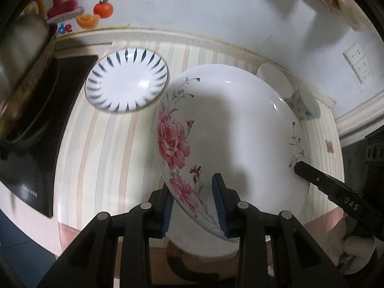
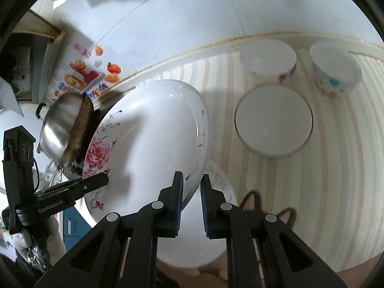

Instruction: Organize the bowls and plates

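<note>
A large white plate with pink roses (image 1: 230, 129) is held tilted above the striped counter (image 1: 100, 144). My left gripper (image 1: 194, 199) straddles its near rim with the jaws apart, pads either side. My right gripper (image 2: 192, 196) is shut on the plate's opposite rim (image 2: 153, 139); it also shows in the left wrist view (image 1: 297, 165). A white plate with blue dashes (image 1: 127, 79) lies flat behind. A plain white plate (image 2: 273, 120), a red-patterned bowl (image 2: 268, 57) and a blue-dotted bowl (image 2: 336, 69) stand to the right.
A steel wok (image 2: 64, 124) sits on a black stove (image 1: 43, 129) at the left. A tiled wall with stickers (image 1: 79, 7) runs behind the counter. Another plate (image 2: 220, 180) lies under the held one.
</note>
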Tool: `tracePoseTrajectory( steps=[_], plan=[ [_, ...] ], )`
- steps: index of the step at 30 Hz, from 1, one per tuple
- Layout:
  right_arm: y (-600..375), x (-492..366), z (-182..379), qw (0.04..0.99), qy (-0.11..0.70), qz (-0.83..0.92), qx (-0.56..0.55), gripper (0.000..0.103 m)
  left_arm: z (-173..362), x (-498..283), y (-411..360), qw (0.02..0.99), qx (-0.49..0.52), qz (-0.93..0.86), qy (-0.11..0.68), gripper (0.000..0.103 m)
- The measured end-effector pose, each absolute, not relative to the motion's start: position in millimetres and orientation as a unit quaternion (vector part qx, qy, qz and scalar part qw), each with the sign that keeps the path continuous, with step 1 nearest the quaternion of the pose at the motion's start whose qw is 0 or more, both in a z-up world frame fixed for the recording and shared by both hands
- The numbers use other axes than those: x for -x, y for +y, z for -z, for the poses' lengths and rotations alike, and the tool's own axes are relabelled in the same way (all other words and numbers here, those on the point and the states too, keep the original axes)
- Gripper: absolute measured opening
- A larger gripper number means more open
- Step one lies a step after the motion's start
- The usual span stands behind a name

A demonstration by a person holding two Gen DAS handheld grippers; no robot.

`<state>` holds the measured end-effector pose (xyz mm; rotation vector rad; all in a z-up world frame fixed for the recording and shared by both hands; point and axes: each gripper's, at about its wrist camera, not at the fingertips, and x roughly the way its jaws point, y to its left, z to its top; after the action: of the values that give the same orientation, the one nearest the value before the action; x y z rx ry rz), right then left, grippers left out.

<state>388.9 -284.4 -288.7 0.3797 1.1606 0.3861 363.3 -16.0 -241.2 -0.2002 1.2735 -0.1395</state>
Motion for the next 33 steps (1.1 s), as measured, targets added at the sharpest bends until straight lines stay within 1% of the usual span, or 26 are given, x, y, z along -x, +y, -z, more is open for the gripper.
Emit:
tracePoseTrajectory(
  steps=[8, 16, 25, 33],
  plan=[
    [-288, -359, 332, 0.78, 0.568, -0.182, -0.188, 0.015, 277, -340, -19, 0.77, 0.09, 0.056, 0.63, 0.029],
    [-290, -348, 358, 0.766, 0.585, -0.182, -0.192, 0.015, 300, -330, -23, 0.753, 0.086, 0.049, 0.65, 0.029],
    [-286, -348, 370, 0.758, 0.599, -0.18, -0.184, 0.015, 318, -325, -30, 0.736, 0.073, 0.047, 0.672, 0.029],
    [-280, -347, 375, 0.746, 0.619, -0.176, -0.17, 0.016, 323, -330, -33, 0.73, 0.065, 0.043, 0.679, 0.029]
  ],
)
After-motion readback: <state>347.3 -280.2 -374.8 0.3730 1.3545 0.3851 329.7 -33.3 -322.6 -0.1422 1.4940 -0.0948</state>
